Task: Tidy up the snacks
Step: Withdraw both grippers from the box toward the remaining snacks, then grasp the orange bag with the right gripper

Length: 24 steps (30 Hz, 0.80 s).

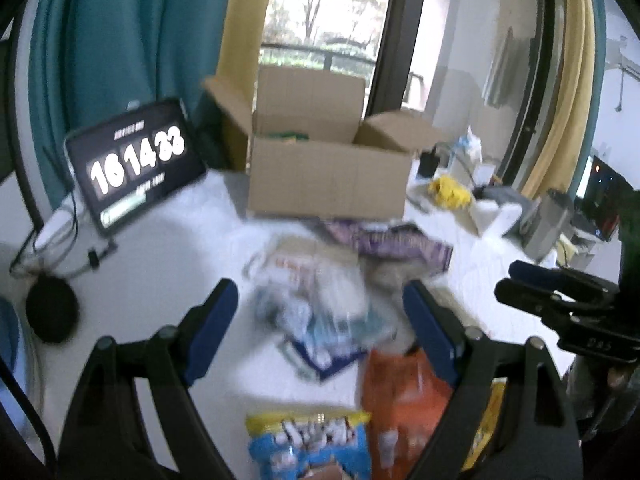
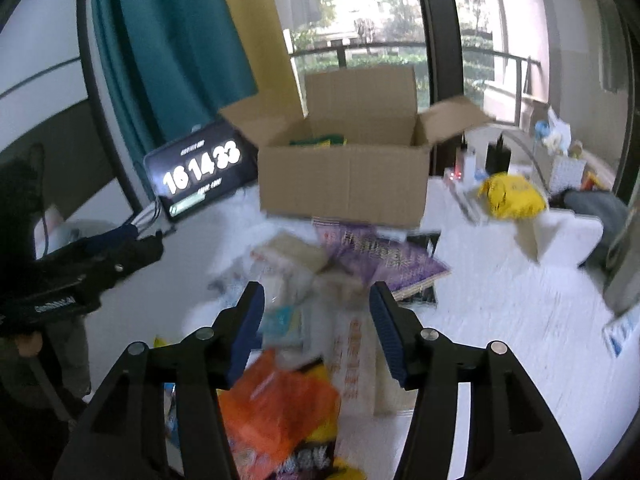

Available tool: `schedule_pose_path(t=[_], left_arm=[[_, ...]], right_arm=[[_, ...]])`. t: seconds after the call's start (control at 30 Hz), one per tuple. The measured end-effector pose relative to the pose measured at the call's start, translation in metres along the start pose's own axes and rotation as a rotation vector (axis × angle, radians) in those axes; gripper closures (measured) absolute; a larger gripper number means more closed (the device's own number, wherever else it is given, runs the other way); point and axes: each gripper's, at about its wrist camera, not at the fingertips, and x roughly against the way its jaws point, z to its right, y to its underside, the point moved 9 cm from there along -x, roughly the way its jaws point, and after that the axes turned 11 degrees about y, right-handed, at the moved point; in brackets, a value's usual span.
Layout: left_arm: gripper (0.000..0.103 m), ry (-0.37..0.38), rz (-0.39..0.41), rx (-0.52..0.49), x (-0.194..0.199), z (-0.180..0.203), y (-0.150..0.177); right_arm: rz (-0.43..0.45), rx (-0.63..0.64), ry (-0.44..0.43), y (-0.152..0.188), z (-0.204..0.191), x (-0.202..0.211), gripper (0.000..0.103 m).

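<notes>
A heap of snack packets lies on the white table in front of an open cardboard box (image 1: 326, 176) (image 2: 344, 184). In the heap I make out a purple packet (image 1: 394, 242) (image 2: 384, 256), an orange bag (image 1: 400, 404) (image 2: 276, 404), a blue and yellow bag (image 1: 312, 444) and pale blurred packs (image 1: 316, 300). Something green lies inside the box (image 2: 320, 141). My left gripper (image 1: 320, 300) hovers open above the heap, nothing between its pads. My right gripper (image 2: 316, 304) is open too, over the pale packs, and empty. Each gripper shows at the edge of the other's view (image 1: 560, 296) (image 2: 80, 264).
A tablet showing a clock (image 1: 136, 164) (image 2: 200, 172) leans left of the box, with cables and a black round puck (image 1: 52, 312) near it. A yellow bag (image 2: 512, 196) (image 1: 448, 192), grey cloth and small clutter sit to the right. Curtains and a window stand behind.
</notes>
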Motion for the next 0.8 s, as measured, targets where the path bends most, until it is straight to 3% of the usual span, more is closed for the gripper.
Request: schedule_pose_path(t=[0.43, 0.57, 0.7, 0.8], left_arm=[[0.017, -0.041, -0.169, 0.122, -0.002, -0.023, 0.101], [0.016, -0.028, -0.22, 0.138, -0.008, -0.024, 0.12], [0.008, 0.012, -0.288, 0.111, -0.024, -0.014, 0.136], [0.006, -0.02, -0.292, 0.063, -0.031, -0.01, 0.141]], right_arm=[[-0.219, -0.001, -0.067, 0.102, -0.03, -0.012, 0.043], [-0.262, -0.001, -0.079, 0.116, -0.035, -0.019, 0.035], [-0.27, 0.001, -0.075, 0.12, -0.039, -0.029, 0.028], [-0.27, 0.01, -0.06, 0.119, -0.042, -0.04, 0.022]])
